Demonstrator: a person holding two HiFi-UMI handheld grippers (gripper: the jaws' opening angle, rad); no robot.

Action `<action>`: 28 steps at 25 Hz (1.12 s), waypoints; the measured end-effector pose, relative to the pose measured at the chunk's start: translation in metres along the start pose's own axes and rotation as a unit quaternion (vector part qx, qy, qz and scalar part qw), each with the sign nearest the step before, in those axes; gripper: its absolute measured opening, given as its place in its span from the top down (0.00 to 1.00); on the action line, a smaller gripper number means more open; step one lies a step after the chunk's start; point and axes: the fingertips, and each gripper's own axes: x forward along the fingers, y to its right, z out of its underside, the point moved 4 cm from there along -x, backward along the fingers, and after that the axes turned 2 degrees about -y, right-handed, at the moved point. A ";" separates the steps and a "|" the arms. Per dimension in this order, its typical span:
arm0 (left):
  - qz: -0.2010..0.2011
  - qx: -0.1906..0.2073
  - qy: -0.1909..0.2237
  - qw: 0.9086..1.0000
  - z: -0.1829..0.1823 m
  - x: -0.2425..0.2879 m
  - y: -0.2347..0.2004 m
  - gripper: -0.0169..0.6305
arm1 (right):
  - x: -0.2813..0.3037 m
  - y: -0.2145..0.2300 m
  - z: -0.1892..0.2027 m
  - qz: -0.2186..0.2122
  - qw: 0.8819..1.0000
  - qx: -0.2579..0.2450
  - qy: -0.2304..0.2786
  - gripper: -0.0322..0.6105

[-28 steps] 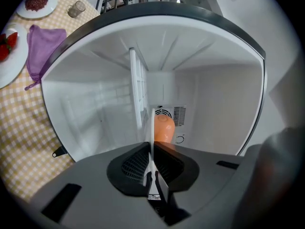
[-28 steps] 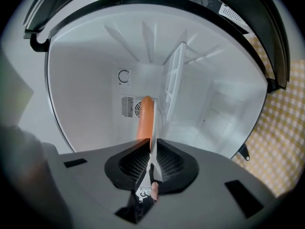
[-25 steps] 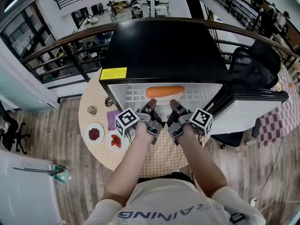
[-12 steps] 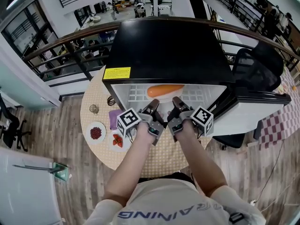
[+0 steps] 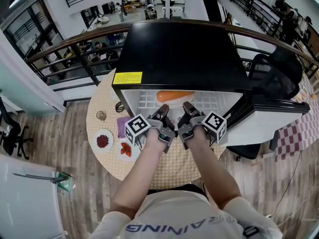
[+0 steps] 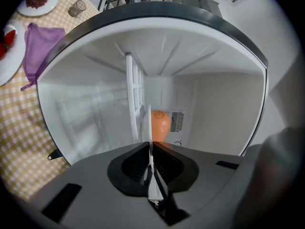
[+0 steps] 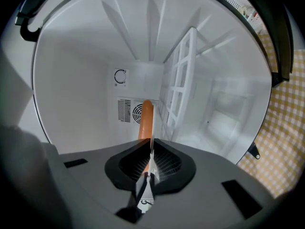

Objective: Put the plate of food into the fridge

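Nearest, the left gripper (image 5: 162, 115) and the right gripper (image 5: 188, 111) are each clamped on the near rim of the white plate (image 6: 147, 128), which sits just inside the open fridge (image 5: 182, 54). The plate is probably stiff, smooth and breakable, so a rim hold from both sides suits it. Any tilt could roll the long orange food (image 5: 175, 95) off. Just beside the plate, the wire shelf (image 6: 135, 97) might snag its edge. The back vent (image 7: 126, 109) lies beyond. On the table (image 5: 172, 166), a purple cloth (image 5: 121, 127) and a strawberry dish (image 5: 124, 149) lie clear, off to the left.
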 end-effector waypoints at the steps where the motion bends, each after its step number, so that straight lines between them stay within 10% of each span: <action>1: -0.002 0.000 0.002 1.000 0.000 0.000 -0.001 0.93 | -0.001 0.001 0.000 0.002 1.000 0.001 -0.003 0.89; 16: -0.008 0.016 0.011 1.000 -0.003 0.000 -0.001 0.94 | -0.007 0.007 0.015 -0.008 0.999 -0.006 -0.042 0.89; 28: -0.017 0.157 -0.008 0.987 0.003 -0.029 0.011 0.93 | -0.024 0.000 0.020 -0.014 0.993 -0.092 -0.067 0.89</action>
